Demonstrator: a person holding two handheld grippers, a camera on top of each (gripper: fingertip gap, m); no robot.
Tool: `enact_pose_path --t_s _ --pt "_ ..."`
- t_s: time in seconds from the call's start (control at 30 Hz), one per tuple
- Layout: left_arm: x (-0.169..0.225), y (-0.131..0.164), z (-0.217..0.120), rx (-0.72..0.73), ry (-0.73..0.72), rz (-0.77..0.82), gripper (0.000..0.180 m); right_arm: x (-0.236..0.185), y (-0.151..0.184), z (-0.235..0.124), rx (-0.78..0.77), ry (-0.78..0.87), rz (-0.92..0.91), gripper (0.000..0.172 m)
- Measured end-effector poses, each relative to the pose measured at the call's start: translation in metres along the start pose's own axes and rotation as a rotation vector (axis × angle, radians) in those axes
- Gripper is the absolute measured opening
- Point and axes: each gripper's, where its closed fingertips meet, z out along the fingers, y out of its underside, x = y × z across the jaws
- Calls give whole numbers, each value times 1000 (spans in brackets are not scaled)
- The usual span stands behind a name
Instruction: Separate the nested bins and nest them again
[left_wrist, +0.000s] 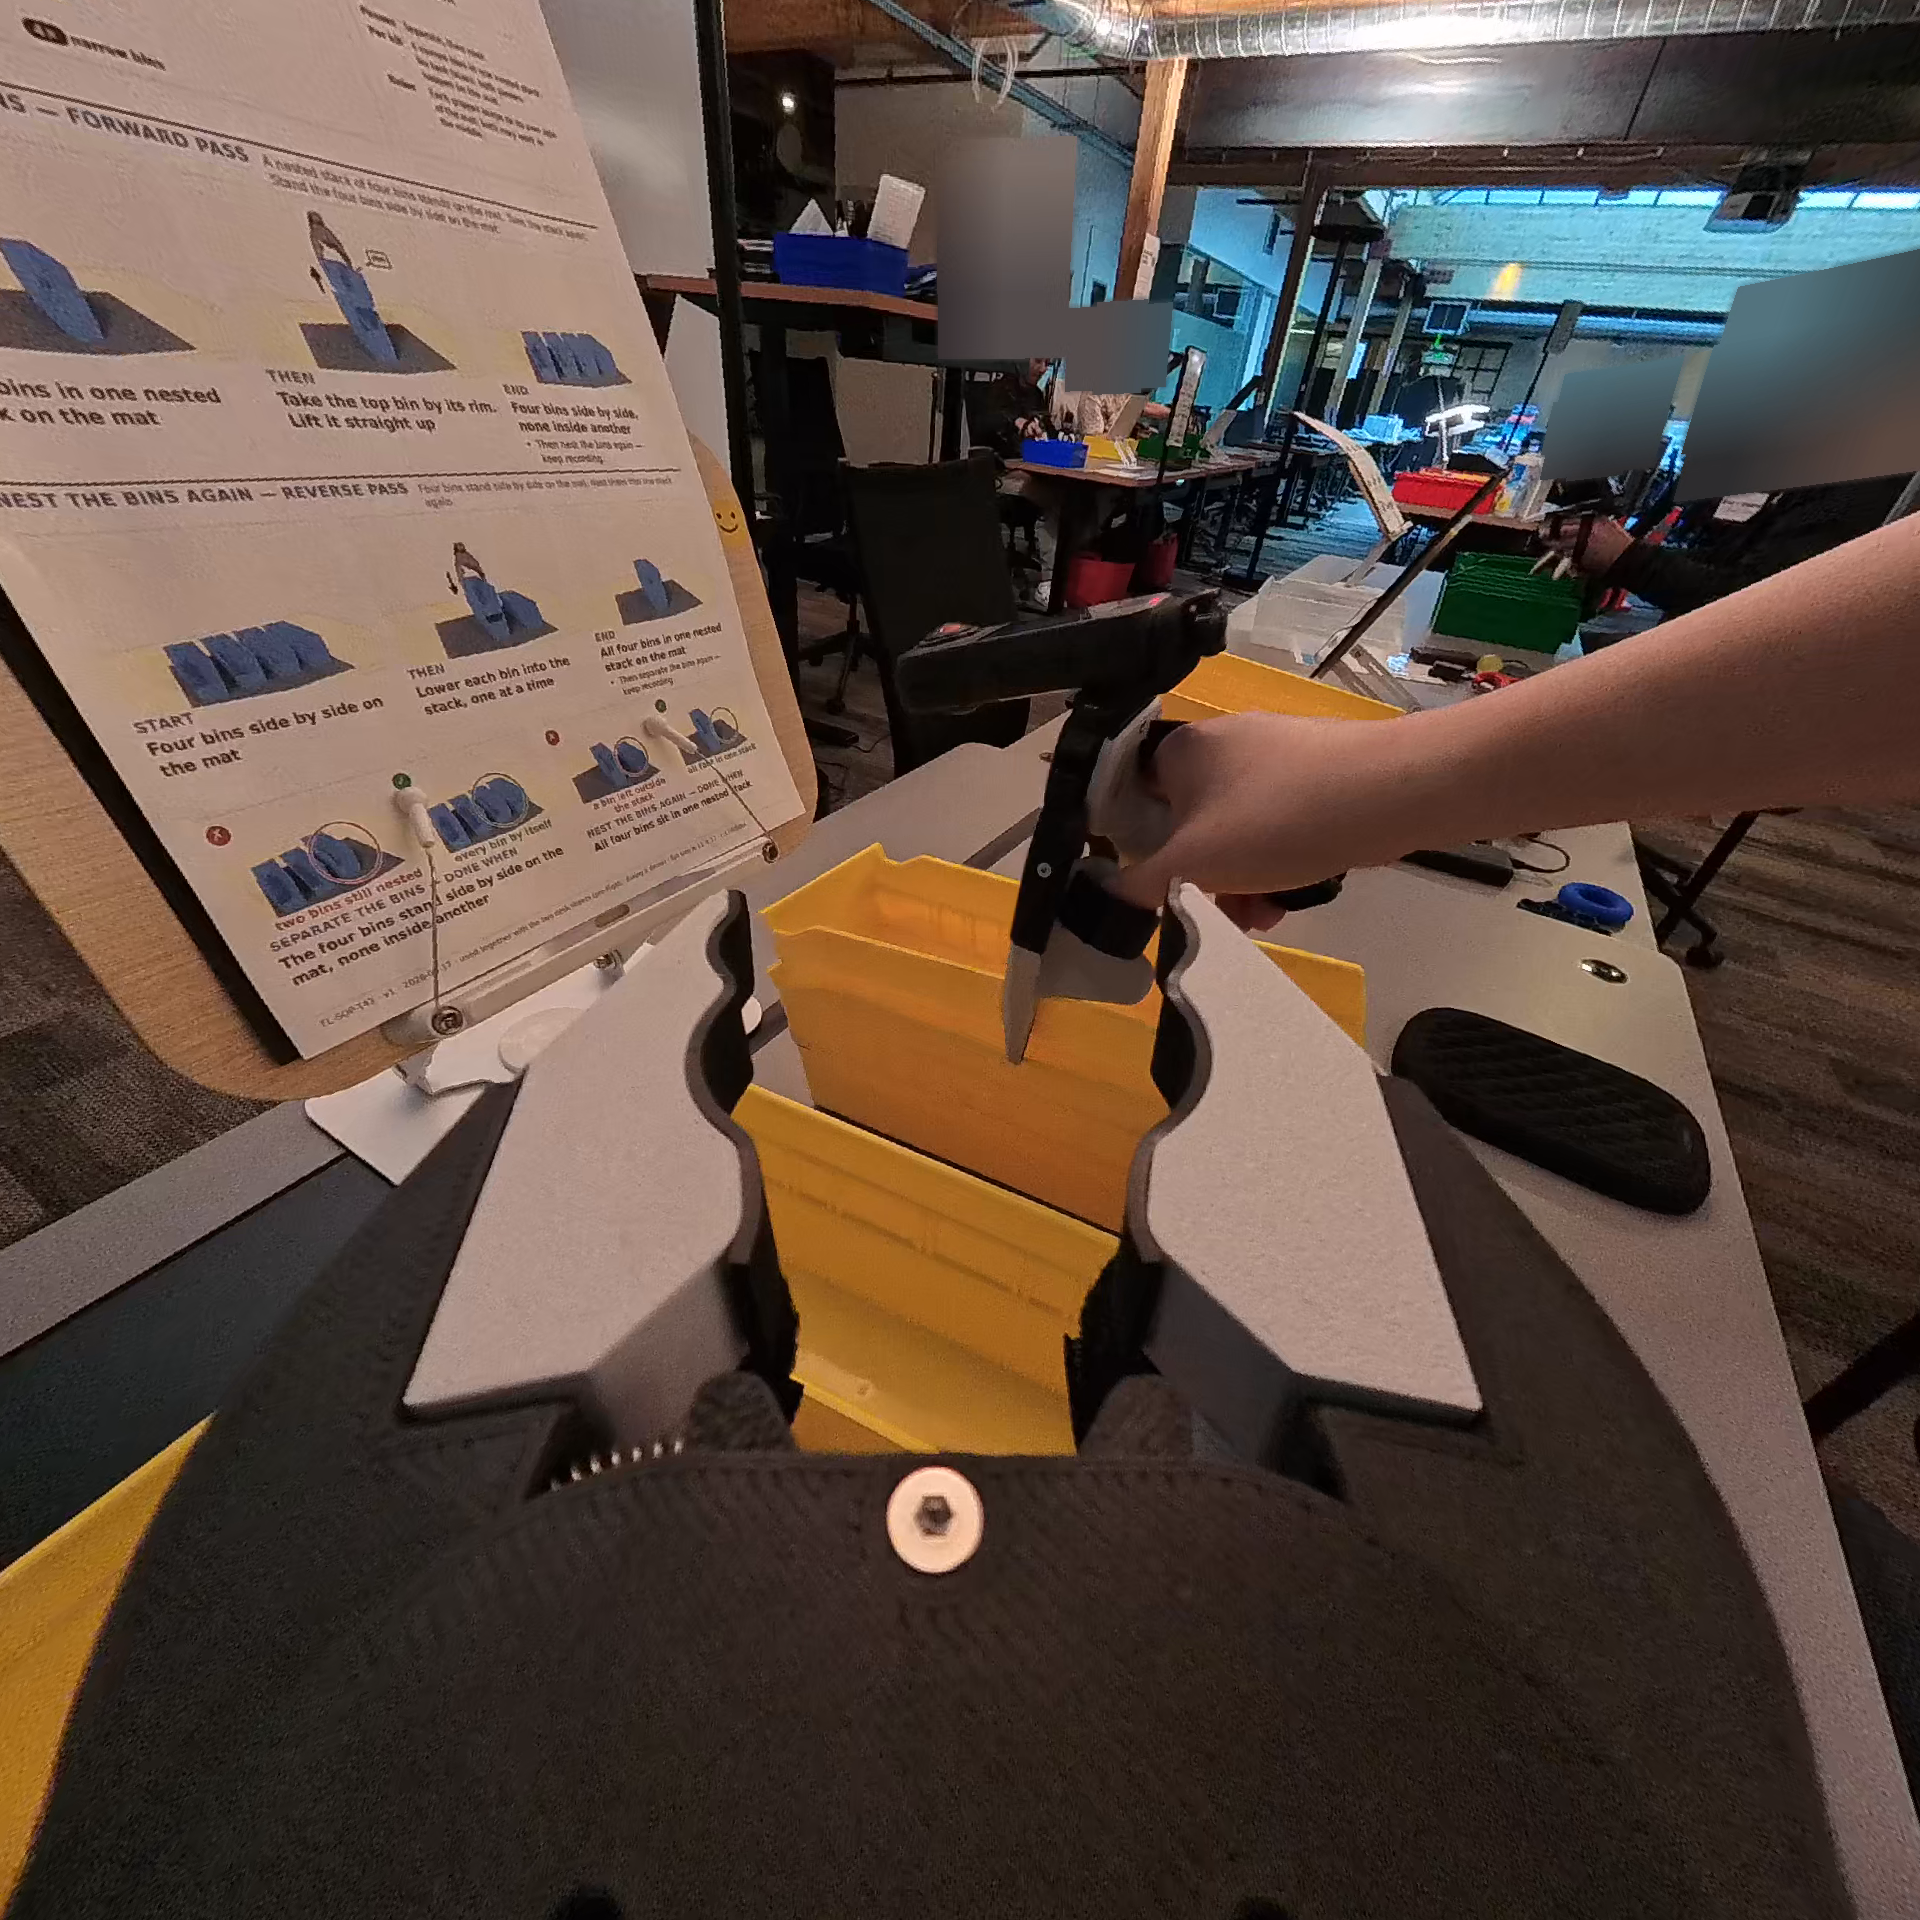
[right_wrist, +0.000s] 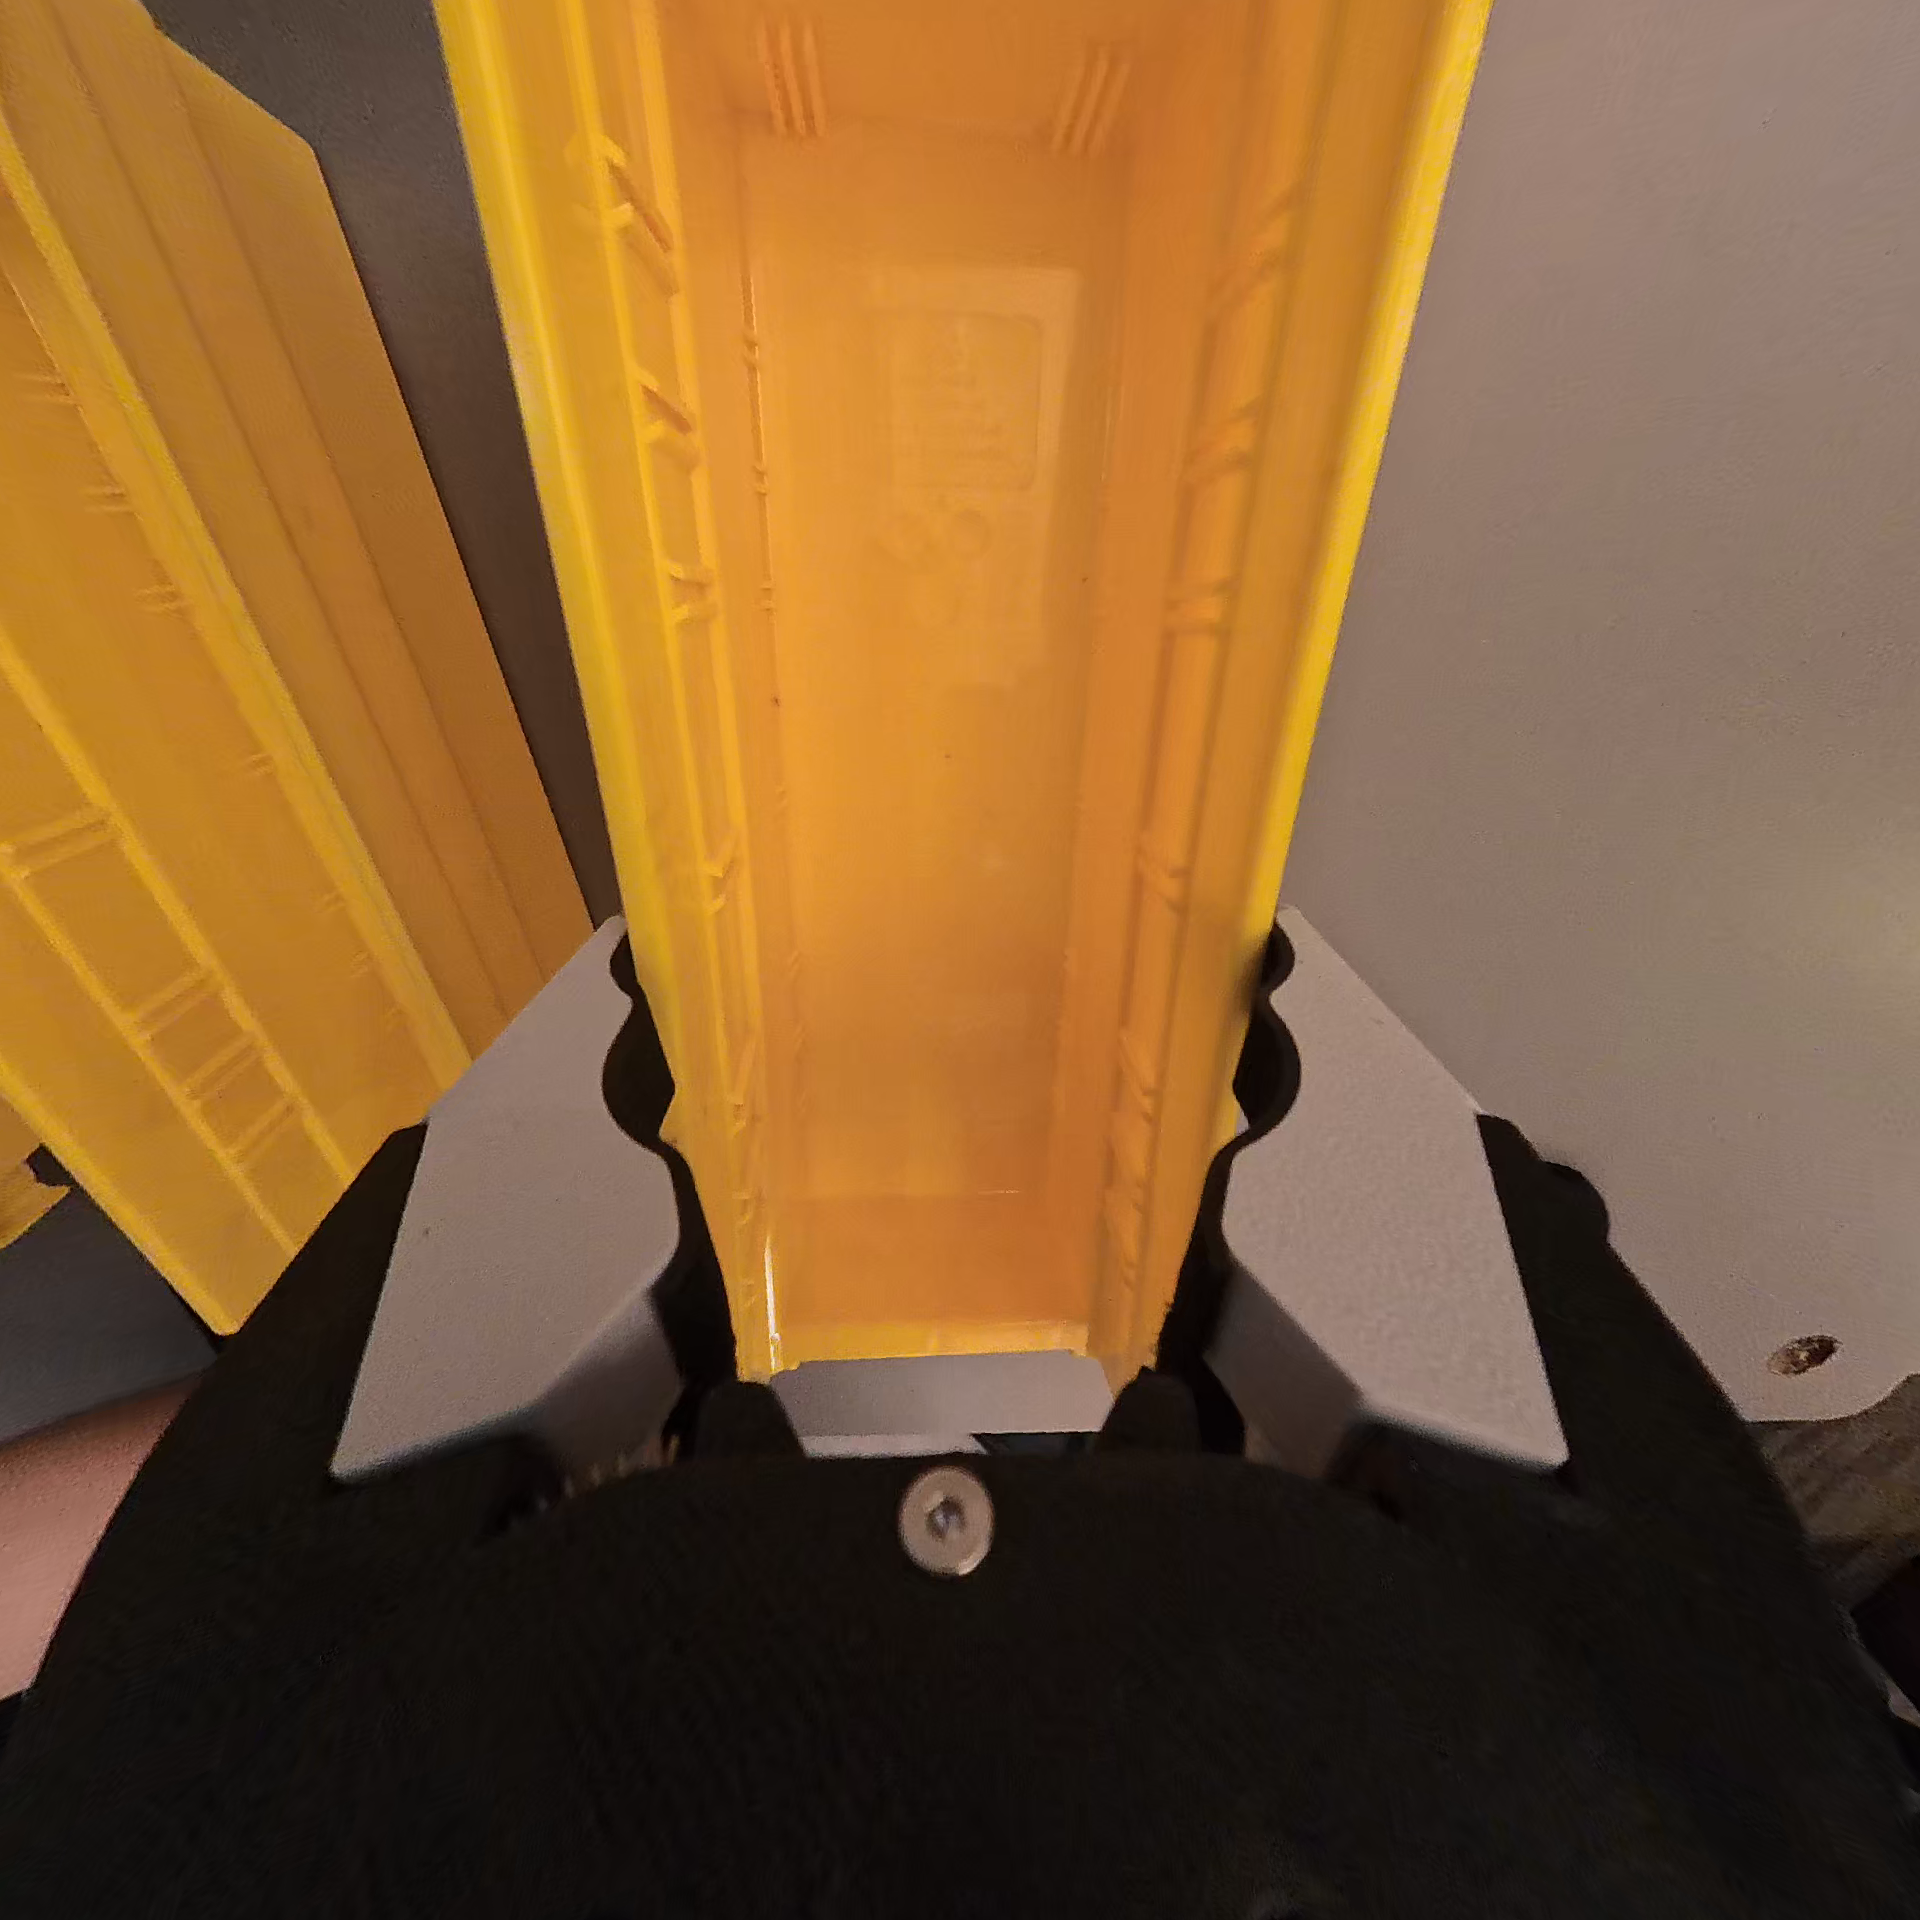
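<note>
Now we're over the grey worktop (left_wrist: 1507, 1039), an instruction sheet (left_wrist: 364, 520) propped at its left edge. Our right gripper (right_wrist: 951, 1049) clamps a narrow yellow bin (right_wrist: 935, 623) across its two long walls, pads pressing on both, near the far edge. Another yellow bin (right_wrist: 208, 727) lies just beside it. Our left gripper (left_wrist: 951, 1049) hovers wide open over a nearer yellow bin (left_wrist: 914, 1247), holding nothing.
</note>
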Motion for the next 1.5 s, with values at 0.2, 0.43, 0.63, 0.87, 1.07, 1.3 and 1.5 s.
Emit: enact_pose_path --t_s 0.2,0.43,0.63,0.87,1.07,1.3,1.5 --pt "-4 2 2 -5 -14 -2 78 6 -4 -16 38 0 -1 114" --pt "-31 -3 9 -7 -239 76 89 23 -10 -63 144 -24 -20 114" --pt "-39 -7 19 -26 -399 198 100 72 -10 -102 256 -48 5 114" --pt "-38 -16 26 -8 -494 250 105 154 2 -102 307 -51 114 113" --pt "-30 -8 41 -64 -481 274 105 197 9 -63 314 -54 158 113" --pt "-15 -1 55 -106 -415 257 105 222 24 9 280 44 91 113" --pt "-6 1 59 -124 -382 247 105 223 27 44 260 32 86 113"
